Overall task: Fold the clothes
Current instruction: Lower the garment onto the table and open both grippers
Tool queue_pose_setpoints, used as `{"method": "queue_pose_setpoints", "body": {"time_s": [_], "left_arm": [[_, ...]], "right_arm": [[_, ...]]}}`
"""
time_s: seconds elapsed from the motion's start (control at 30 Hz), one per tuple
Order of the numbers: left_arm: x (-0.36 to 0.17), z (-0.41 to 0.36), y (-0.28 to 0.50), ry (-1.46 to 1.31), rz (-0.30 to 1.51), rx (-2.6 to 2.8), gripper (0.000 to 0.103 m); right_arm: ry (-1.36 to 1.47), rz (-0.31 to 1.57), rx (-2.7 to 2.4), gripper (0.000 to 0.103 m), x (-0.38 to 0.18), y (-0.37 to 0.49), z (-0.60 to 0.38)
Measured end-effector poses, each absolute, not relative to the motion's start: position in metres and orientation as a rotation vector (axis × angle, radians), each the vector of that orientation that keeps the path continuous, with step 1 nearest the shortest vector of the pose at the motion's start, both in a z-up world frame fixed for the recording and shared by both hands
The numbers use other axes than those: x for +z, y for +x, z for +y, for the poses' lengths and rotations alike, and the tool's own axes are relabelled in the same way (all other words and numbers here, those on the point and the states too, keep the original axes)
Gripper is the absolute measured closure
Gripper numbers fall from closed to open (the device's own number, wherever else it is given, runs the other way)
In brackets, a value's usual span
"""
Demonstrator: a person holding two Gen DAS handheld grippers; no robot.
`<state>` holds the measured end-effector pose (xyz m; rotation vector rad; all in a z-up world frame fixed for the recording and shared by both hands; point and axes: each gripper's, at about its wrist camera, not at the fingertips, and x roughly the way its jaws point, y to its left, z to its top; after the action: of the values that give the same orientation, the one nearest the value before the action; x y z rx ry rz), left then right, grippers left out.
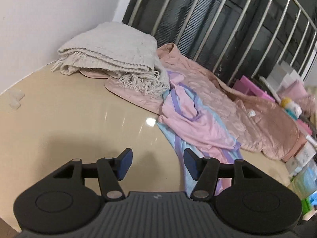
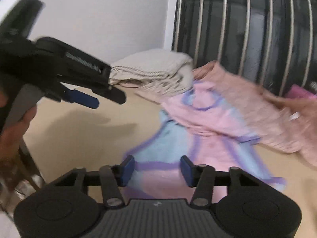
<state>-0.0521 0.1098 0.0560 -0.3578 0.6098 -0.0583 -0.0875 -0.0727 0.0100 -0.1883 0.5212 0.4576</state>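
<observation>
Both the left gripper [image 1: 157, 163] and right gripper [image 2: 157, 170] hover with fingers spread, holding nothing. A pink-and-blue garment [image 1: 190, 119] lies crumpled mid-frame on the beige table [image 1: 79, 119], a folded cream blanket [image 1: 111, 55] at upper left

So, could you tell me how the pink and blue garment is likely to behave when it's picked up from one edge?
The pink and blue garment already lies crumpled in soft folds, so it will probably droop limply. It looks thin, so likely light. The table is glossy, so it may slide if dragged.
</observation>
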Motion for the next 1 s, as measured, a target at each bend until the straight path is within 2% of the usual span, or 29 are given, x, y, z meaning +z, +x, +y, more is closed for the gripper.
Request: {"method": "queue_pose_setpoints", "body": {"time_s": [0.03,0.13,0.2,0.33,0.4,0.57,0.63,0.7,0.73,0.77,0.83,1.0], "left_arm": [[0.055,0.110,-0.053,-0.350,0.609,-0.057,0.045],[0.053,0.112,-0.052,-0.337,0.625,-0.041,0.045],[0.051,0.112,-0.053,-0.343,0.639,-0.039,0.045],[0.053,0.099,-0.046,-0.315,0.643,-0.072,0.044],[0.051,0.091,-0.033,-0.305,0.651,-0.081,0.040],[0.047,0.069,0.035,-0.350,0.704,-0.109,0.040],[0.046,0.053,0.064,-0.336,0.723,-0.097,0.040],[0.044,0.038,0.090,-0.308,0.748,-0.087,0.040],[0.041,0.032,0.100,-0.280,0.767,-0.080,0.044],[0.037,0.026,0.108,-0.241,0.787,-0.060,0.067],[0.030,0.025,0.113,-0.193,0.809,-0.012,0.100],[0.026,0.071,0.054,-0.283,0.731,0.048,0.101]], "right_arm": [[-0.183,0.538,0.449,0.077,0.005,-0.084,-0.070],[-0.134,0.573,0.463,0.094,0.000,-0.083,-0.078],[-0.122,0.595,0.473,0.098,0.001,-0.092,-0.091],[-0.173,0.654,0.366,0.099,0.010,-0.131,-0.157],[-0.191,0.661,0.257,0.098,0.018,-0.146,-0.189],[-0.096,0.576,0.172,0.092,0.041,-0.170,-0.231],[-0.069,0.575,0.204,0.081,0.038,-0.169,-0.228],[-0.082,0.582,0.202,0.081,0.031,-0.164,-0.220],[-0.084,0.582,0.200,0.081,0.028,-0.162,-0.217],[-0.086,0.583,0.199,0.081,0.025,-0.161,-0.214],[-0.068,0.579,0.214,0.082,0.021,-0.159,-0.211],[-0.039,0.581,0.259,0.082,0.011,-0.157,-0.205]]}}
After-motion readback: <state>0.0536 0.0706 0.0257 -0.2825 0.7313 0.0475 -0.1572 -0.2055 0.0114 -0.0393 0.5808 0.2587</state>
